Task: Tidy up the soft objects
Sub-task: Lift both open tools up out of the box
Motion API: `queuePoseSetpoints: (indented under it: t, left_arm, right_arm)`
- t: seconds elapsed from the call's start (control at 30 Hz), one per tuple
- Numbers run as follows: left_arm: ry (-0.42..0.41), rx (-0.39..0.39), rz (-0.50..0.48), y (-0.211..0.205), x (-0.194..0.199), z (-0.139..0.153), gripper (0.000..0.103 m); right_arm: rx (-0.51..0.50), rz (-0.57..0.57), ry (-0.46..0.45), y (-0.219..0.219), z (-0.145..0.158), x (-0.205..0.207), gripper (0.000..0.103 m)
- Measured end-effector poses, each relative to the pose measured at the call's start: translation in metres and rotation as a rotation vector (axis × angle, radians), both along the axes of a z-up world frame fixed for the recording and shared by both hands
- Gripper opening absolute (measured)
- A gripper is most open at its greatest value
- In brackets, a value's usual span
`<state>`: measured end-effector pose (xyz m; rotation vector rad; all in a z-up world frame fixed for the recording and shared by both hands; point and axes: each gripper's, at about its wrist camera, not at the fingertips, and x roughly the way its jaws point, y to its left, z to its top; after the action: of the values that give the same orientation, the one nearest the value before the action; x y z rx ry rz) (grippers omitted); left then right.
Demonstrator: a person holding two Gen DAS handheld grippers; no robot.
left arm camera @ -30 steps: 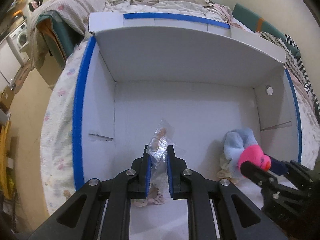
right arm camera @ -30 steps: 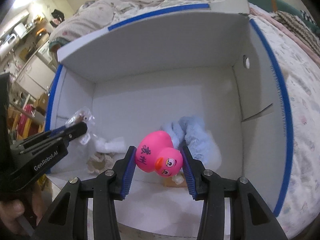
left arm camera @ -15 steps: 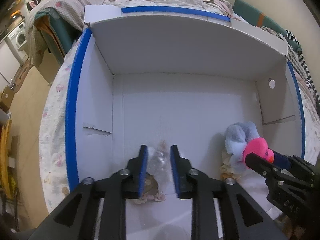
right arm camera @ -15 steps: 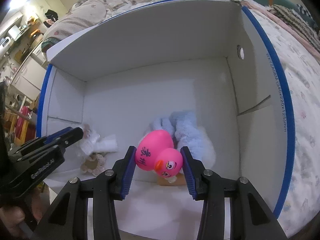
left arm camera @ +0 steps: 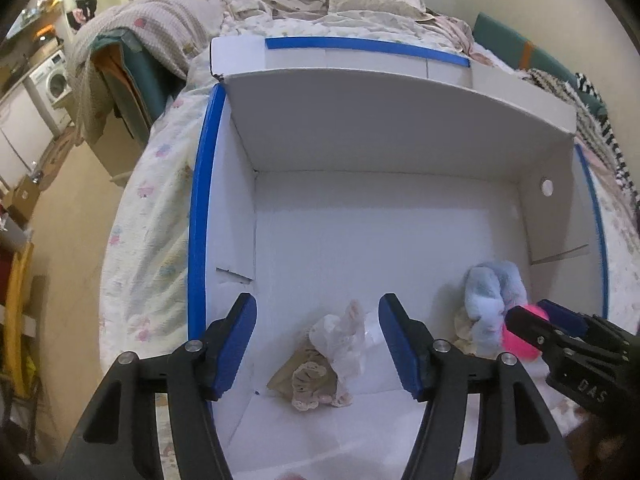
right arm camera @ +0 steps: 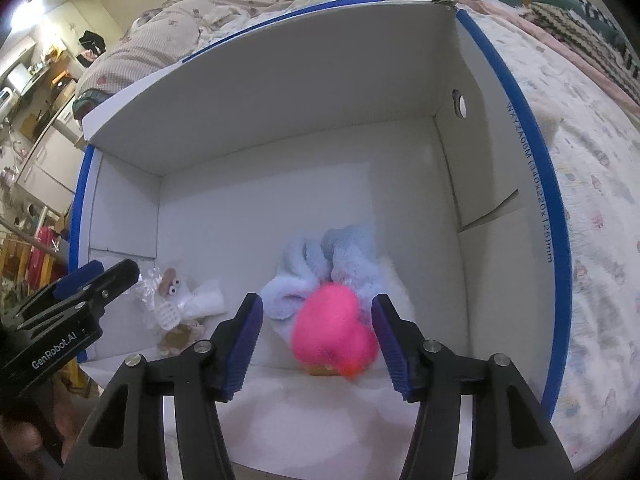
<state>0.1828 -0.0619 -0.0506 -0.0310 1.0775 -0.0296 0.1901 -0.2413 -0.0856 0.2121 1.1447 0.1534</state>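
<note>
I have just let go with both hands. The left gripper has been opening, and its jaws now stand spread on either side of the clear plastic packet, which lies on the floor of the white box on top of a small brownish frilly piece; the pads no longer press on it. The right gripper has been opening too. A second ago it pinched the pink rubber duck; now the duck sits blurred between the spread jaws with a gap on each side, apparently dropping or rolling against the pale blue plush toy behind it.

My reading is that both items are now delivered into the box: the packet in the near left part, the duck in the near right part, touching the blue plush. So this placing step looks finished, and what remains is to pull both grippers back and fetch whatever soft things are not yet in the box; I see none on the bed within these views.

Both grippers point steeply downward into the box from its near edge, side by side, the left one showing at the lower left of the right wrist view and the right one at the lower right of the left wrist view. Neither tips to one side. A bit of a hand shows behind the left gripper's body.
</note>
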Motion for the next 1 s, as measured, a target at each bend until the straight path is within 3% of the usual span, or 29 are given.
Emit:
queuePoseSetpoints:
  t: [0.27,0.37,0.73,0.8,0.87,1.0]
  left_arm:
    - [-0.05,0.008,0.033,0.011,-0.015,0.018,0.06]
    - [-0.065,-0.016,0.034,0.016,-0.022,0.024,0.06]
    - [-0.195,-0.045,0.048,0.041,-0.063,0.065,0.066]
    - [-0.239,-0.031,0.056,0.047,-0.074,0.073,0.071]
    - [-0.27,-0.014,0.06,0.051,-0.085,0.078,0.083]
    - [-0.28,-0.001,0.053,0.054,-0.109,0.077,0.091]
  right_arm:
    - [0.05,-0.025,-0.063,-0.002,0.014,-0.009,0.083]
    - [0.073,-0.041,-0.088,-0.005,0.02,-0.016,0.103]
    - [0.094,-0.078,-0.267,-0.01,0.065,-0.068,0.103]
    - [0.092,-0.084,-0.288,-0.011,0.069,-0.077,0.103]
    - [0.068,-0.081,-0.312,-0.01,0.072,-0.086,0.103]
    - [0.054,-0.079,-0.347,-0.007,0.076,-0.105,0.103]
